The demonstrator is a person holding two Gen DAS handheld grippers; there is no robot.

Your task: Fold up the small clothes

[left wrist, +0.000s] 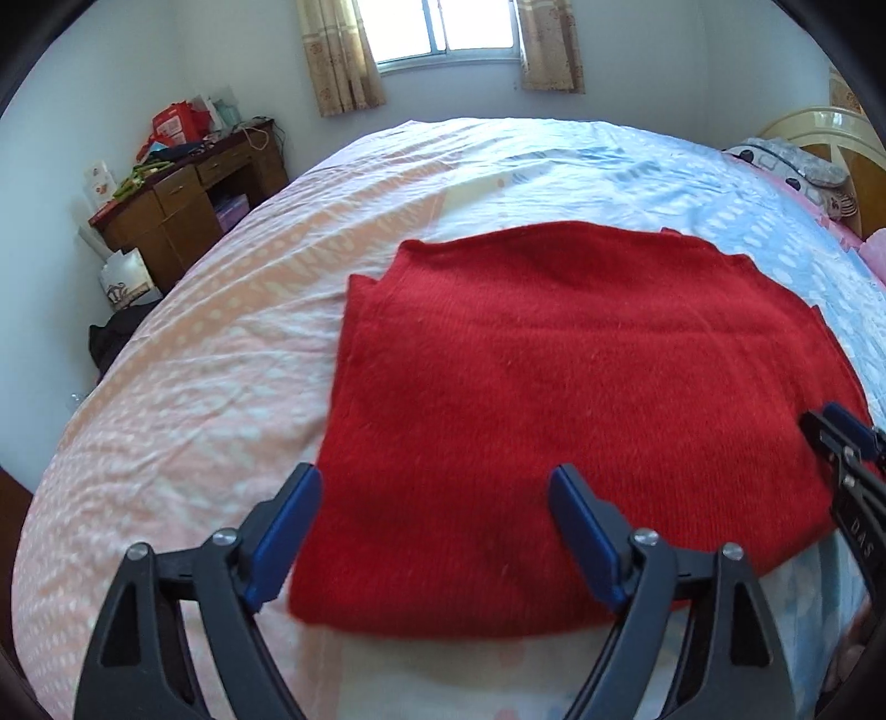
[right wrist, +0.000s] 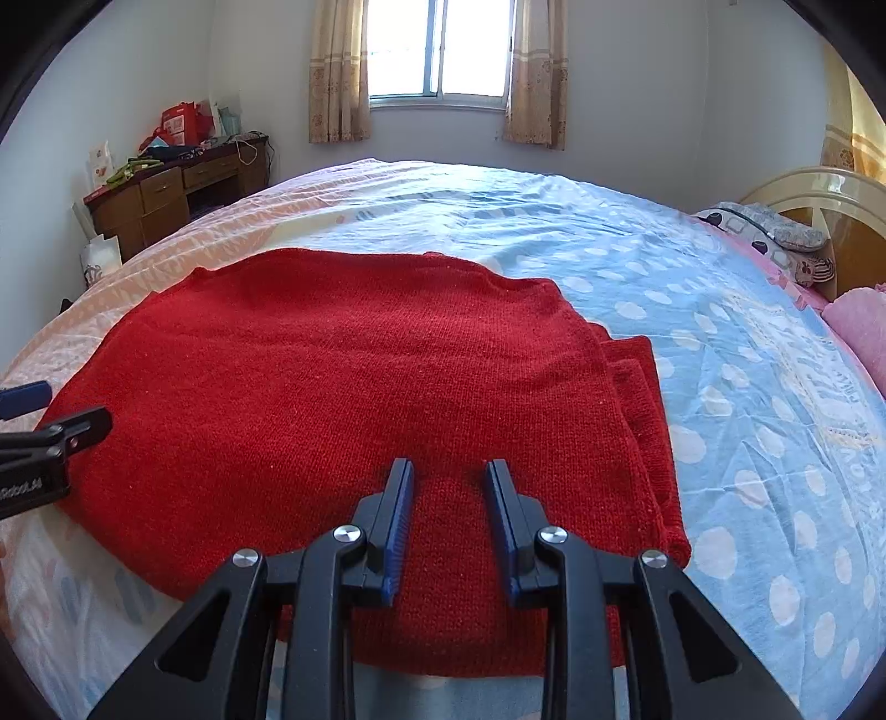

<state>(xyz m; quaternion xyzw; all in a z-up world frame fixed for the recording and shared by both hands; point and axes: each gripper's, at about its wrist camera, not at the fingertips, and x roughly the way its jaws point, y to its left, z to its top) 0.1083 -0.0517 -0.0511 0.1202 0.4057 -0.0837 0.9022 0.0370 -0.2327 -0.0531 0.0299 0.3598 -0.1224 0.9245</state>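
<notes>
The red sweater (right wrist: pixel 354 399) is lying flat on the bed (right wrist: pixel 720 343), already folded into a rough rectangle. Its sleeves are tucked in: a doubled layer is showing along the right edge in the right wrist view, and a stepped edge is peeking out at the far left corner in the left wrist view. Judging by that, the side folds are looking done, and what is likely remaining is bringing the near hem over toward the collar to halve it, then perhaps smoothing it.

The left claw (left wrist: pixel 434 531) is standing wide, its jaws straddling the sweater's near left corner with nothing pinched between them; the left pad is sitting over the sheet and the right one over the knit. The right claw (right wrist: pixel 449 498) is hanging over the near edge of the sweater with its jaws narrow but apart, red knit showing through the gap, and the pads are not pressing on anything that I can make out.

Farther out, a wooden desk (right wrist: pixel 166 199) piled with clutter is standing by the wall on the left, a curtained window (right wrist: pixel 440 50) is lighting the room, and a patterned pillow (right wrist: pixel 769 232) is resting by the headboard.
</notes>
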